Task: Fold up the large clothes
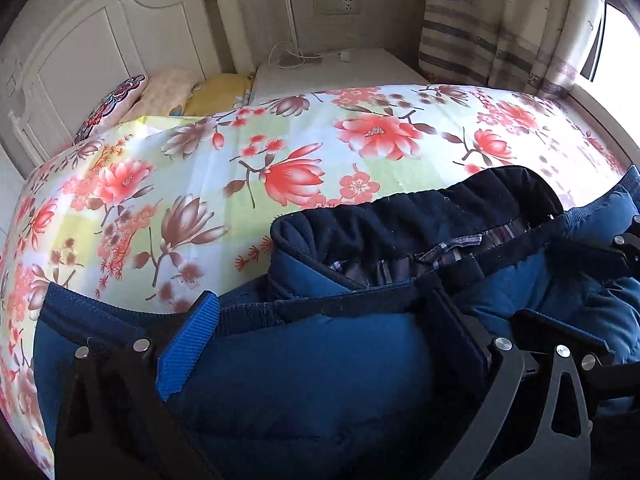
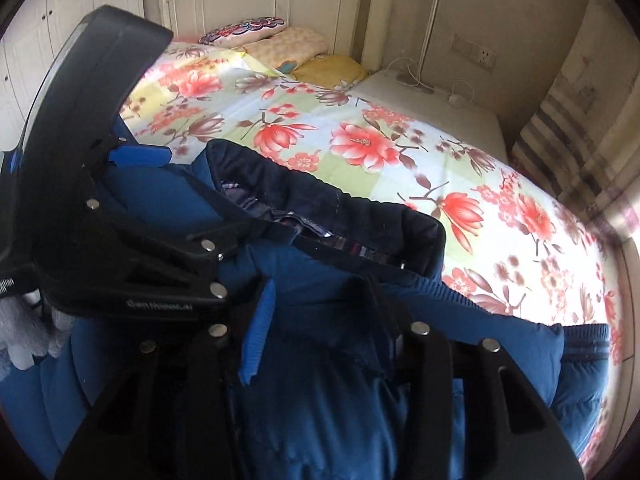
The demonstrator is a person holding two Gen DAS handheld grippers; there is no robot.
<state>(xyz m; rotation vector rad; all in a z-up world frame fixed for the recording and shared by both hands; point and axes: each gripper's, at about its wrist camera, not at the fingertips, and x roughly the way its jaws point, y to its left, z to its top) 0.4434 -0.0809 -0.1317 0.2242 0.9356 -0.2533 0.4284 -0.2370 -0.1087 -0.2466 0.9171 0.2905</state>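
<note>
Both tongs hover wide open over a blue padded jacket (image 1: 320,380) on a bed. Left gripper (image 1: 324,344) straddles the jacket's front edge below the dark collar (image 1: 420,208), fingers apart, nothing pinched. Right gripper (image 2: 316,332) likewise spreads across the jacket, with the left one crossing at its near left; faint lettering on that arm is unreadable. Beyond lies a floral bedspread (image 2: 360,148), then pillows (image 2: 280,44), a white headboard (image 1: 100,40) and a wall socket (image 1: 336,5). Jacket sleeves run out of view.
</note>
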